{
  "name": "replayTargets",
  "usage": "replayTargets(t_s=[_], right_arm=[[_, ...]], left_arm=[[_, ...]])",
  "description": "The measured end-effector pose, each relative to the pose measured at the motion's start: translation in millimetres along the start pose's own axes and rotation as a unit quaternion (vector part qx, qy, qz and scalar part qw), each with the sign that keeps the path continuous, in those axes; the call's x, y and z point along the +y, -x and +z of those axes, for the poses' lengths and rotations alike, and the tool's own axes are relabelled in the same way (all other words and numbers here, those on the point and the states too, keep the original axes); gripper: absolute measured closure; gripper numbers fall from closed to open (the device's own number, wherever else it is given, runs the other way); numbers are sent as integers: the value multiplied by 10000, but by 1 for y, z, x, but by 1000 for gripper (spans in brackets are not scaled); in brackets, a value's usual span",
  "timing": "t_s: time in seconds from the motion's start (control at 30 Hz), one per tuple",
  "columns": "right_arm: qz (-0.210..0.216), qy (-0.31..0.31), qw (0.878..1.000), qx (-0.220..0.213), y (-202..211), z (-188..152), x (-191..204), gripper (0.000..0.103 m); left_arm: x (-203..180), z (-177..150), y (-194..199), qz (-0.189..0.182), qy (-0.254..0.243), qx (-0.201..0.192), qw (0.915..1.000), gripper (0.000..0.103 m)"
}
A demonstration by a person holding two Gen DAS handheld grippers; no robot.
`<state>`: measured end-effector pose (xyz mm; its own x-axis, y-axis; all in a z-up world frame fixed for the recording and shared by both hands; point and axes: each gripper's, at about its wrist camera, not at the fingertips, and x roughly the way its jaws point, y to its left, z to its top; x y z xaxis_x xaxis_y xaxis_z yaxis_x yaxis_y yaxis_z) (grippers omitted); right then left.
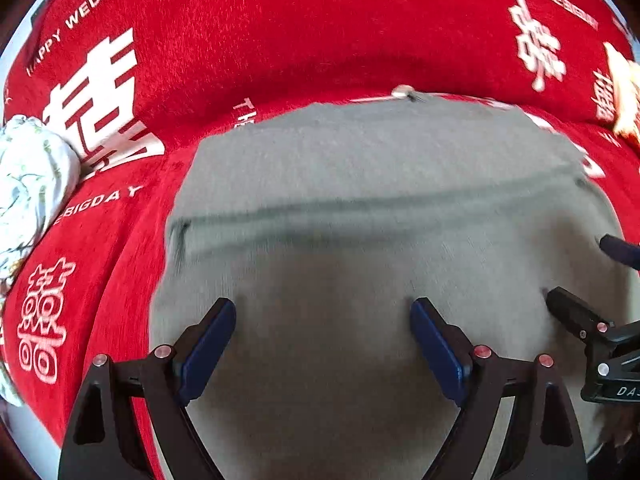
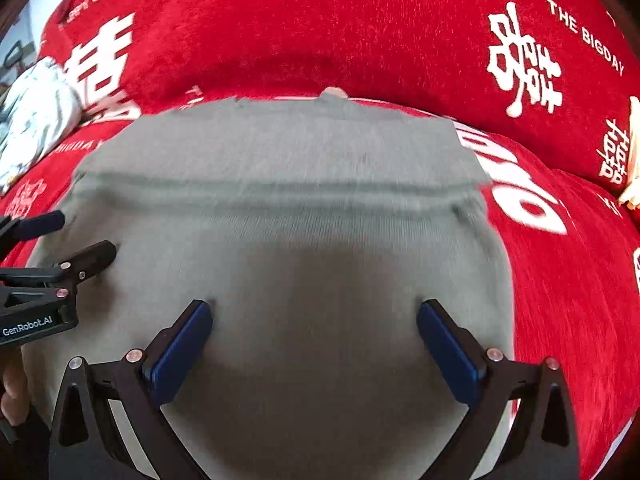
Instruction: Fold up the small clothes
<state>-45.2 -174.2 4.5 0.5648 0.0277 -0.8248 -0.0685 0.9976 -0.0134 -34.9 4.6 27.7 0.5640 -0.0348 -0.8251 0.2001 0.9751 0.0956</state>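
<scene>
**Both grippers spread wide over the grey garment**

The flat grey knitted garment [image 1: 360, 240] lies spread on the red plush cover with white wedding lettering [image 1: 280, 28], and it is the landmark here. The left gripper [image 1: 323, 336] hangs over its near part, jaws wide apart, blue pads [image 1: 208, 352] gripping nothing. The right gripper [image 2: 314, 340] is released too, over the same near part.

Only the left view shows the right gripper from outside, at the garment's right edge [image 1: 592, 320]; only the right view shows the left gripper at the garment's left edge [image 2: 60, 276], along with a bit of hand [image 2: 12, 392] below it. A white floral cloth bundle [image 1: 28, 184] sits left of the garment, cut off by the frame. A small pale thing [image 1: 404, 90] at the garment's far edge is too blurred to identify. The garment's near hem is hidden behind the gripper frames.
</scene>
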Motion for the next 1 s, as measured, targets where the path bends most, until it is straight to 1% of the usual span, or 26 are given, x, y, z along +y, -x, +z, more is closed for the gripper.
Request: replayTargets(t_s=[0.1,0.17,0.23,0.27,0.3,0.33,0.37,0.4,0.43,0.47,0.5,0.57,0.6,0.63,0.67,0.7,0.73,0.77,0.8,0.83,0.87,0.9,0.93,0.97,1.0], right_arm=[[-9,101,9999,-125,20,-30,4,1],[-7,155,9998,-141,31,-48,6,1],[-33,185,9997,-143,41,-64,7,1],[-39,215,9997,-143,45,-73,8,1],[-52,241,9996,-152,49,-80,9,1],[-80,296,9994,-173,53,-90,11,1],[-103,356,9991,-182,55,-95,12,1],[-144,419,9989,-179,59,-100,14,0],[-154,355,9992,-102,64,-103,13,0],[-112,273,9996,-8,67,-102,14,0],[2,221,9998,-22,71,-100,16,0],[185,322,9989,-298,79,-97,27,0],[234,475,9979,-368,79,-95,36,0],[226,667,9968,-380,76,-94,45,0],[102,802,9963,-301,70,-94,50,0],[-119,933,9954,-161,63,-95,52,0],[-248,989,9948,-4,56,-99,50,0],[-60,885,9961,-11,56,-102,41,0],[-63,833,9965,-10,58,-104,36,0],[-155,806,9966,39,60,-107,29,0],[-136,752,9971,75,61,-110,21,0],[-107,634,9978,143,64,-113,14,0],[-309,533,9977,264,67,-117,8,0],[-414,476,9975,306,70,-119,1,0],[-371,381,9982,291,76,-124,-5,0]], left_arm=[[-1,-25,16,-68,66,-33,10000,13],[3,-44,26,-179,210,19,9996,13],[4,-62,35,-243,241,31,9994,13],[3,-68,38,-221,229,32,9995,11],[3,-75,44,-185,230,8,9996,6],[2,-82,46,-151,190,94,9997,3],[0,-89,47,-100,95,199,9997,2],[-1,-97,52,-31,43,164,9999,2],[-4,-100,58,5,-29,100,9999,2],[-7,-102,62,-18,-111,57,9999,2],[-14,-103,69,-132,-247,-63,9996,2],[-29,-103,75,-256,-491,-252,9981,4],[-36,-104,73,-45,-644,-315,9974,5],[-43,-105,64,308,-817,-232,9959,5],[-44,-106,55,427,-854,-105,9954,0],[-39,-107,56,386,-746,-147,9964,0],[-32,-108,57,234,-638,-65,9977,0],[-26,-110,55,259,-583,43,9980,0],[-21,-114,55,293,-546,63,9981,0],[-17,-118,56,314,-526,93,9981,0],[-11,-121,56,328,-464,151,9983,0],[-5,-126,59,326,-319,203,9988,0],[7,-129,64,262,-10,225,9994,0],[15,-131,68,192,203,215,9994,0],[28,-134,71,132,510,226,9984,0]])
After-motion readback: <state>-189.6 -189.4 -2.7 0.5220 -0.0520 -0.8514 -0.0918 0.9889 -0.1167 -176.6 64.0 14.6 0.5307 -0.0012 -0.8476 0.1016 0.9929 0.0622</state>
